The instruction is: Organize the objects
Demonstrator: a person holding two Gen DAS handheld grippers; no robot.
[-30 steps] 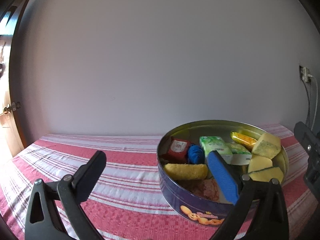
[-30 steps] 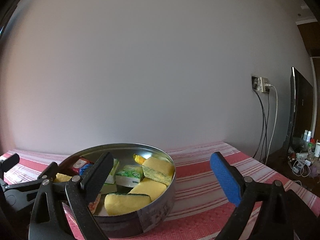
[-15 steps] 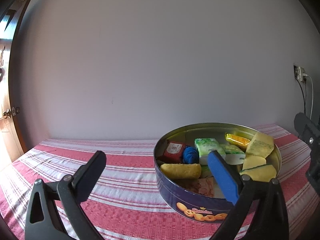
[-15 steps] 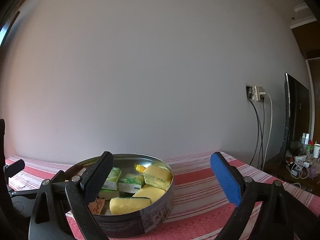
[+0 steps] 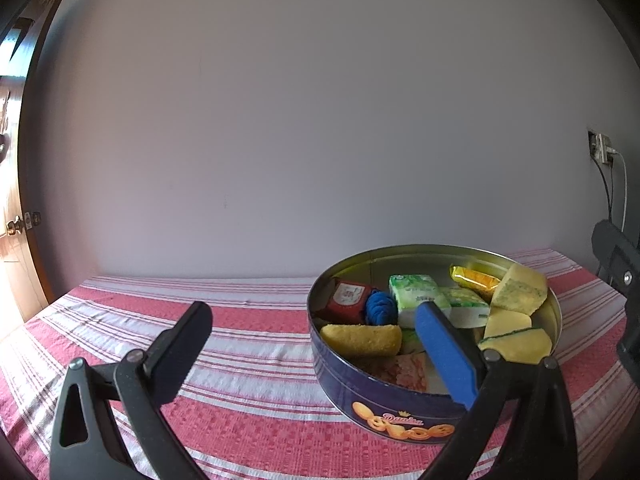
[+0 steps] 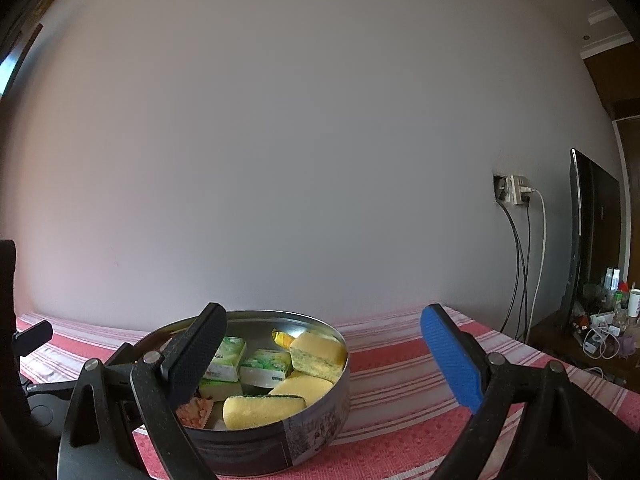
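A round blue cookie tin (image 5: 400,412) (image 6: 320,432) stands on the red-and-white striped tablecloth (image 5: 248,364). Inside lie yellow sponges (image 5: 516,344) (image 6: 262,410), green tissue packs (image 5: 416,292) (image 6: 266,366), a red packet (image 5: 346,296), a blue ball of yarn (image 5: 380,308), a yellow roll (image 5: 362,338) and a gold wrapper (image 5: 474,278). My left gripper (image 5: 316,332) hangs open in front of the tin's left side, holding nothing. Open and empty too, my right gripper (image 6: 324,342) hovers over the tin's right part.
A plain wall runs behind the table. A wall socket with hanging cables (image 6: 518,192) is at the right, beside a dark screen (image 6: 588,240) and a cluttered side surface (image 6: 604,324). A wooden door (image 5: 16,240) stands at the far left. The cloth (image 6: 408,364) extends right of the tin.
Both views have tilted upward and pulled back a little, so the tin sits lower in frame. Both grippers stay open; the tin's contents have not shifted.
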